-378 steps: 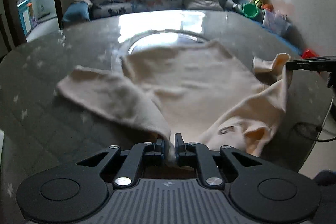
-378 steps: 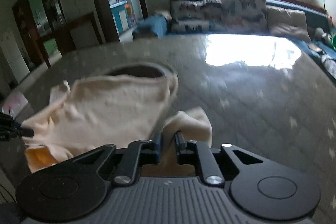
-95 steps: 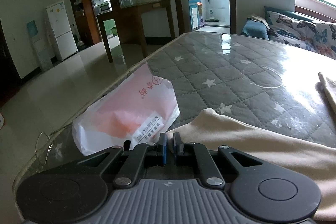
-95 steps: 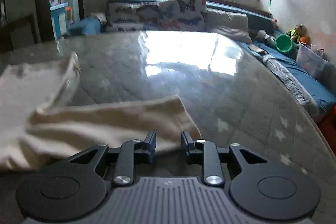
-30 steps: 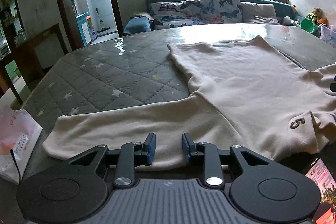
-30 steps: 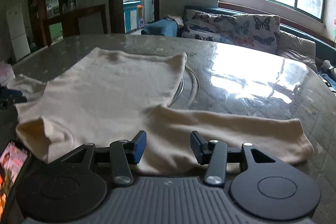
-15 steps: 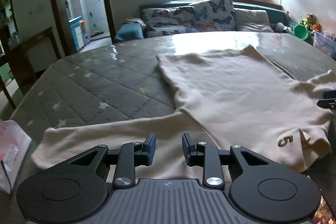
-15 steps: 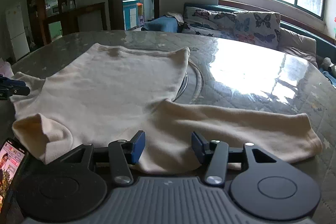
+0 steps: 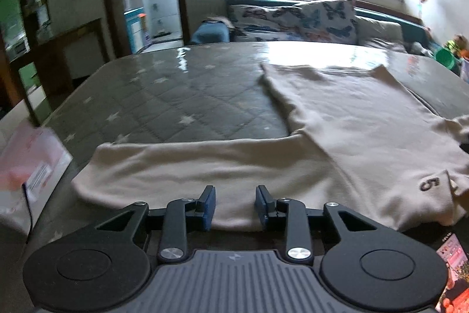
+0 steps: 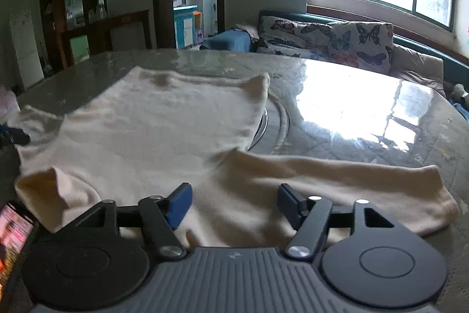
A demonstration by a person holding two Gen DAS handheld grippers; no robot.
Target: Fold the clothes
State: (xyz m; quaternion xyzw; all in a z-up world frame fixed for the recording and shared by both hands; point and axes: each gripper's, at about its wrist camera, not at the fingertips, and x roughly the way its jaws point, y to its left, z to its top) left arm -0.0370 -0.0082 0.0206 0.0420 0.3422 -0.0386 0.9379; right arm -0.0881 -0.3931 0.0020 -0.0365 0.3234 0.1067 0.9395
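A cream long-sleeved sweatshirt [image 9: 346, 119] lies spread flat on the quilted grey table [image 9: 181, 99], with a dark "5" mark [image 9: 428, 183] near its collar. Its left sleeve [image 9: 181, 166] stretches out sideways. My left gripper [image 9: 234, 203] is open and empty, just above that sleeve's near edge. In the right wrist view the sweatshirt [image 10: 164, 125] lies flat with its right sleeve [image 10: 337, 175] stretched out. My right gripper [image 10: 234, 201] is wide open and empty over that sleeve near the shoulder.
A pink and white plastic bag [image 9: 26, 160] sits at the table's left edge. A phone with a lit screen lies at the near edge [image 9: 451, 257] and shows in the right wrist view [image 10: 11, 228]. A sofa with butterfly cushions [image 10: 328, 40] stands behind the table.
Both grippers have let go of the sleeves and now hang open. The right jaws have opened wider in the last half second. The sweatshirt now lies spread flat.
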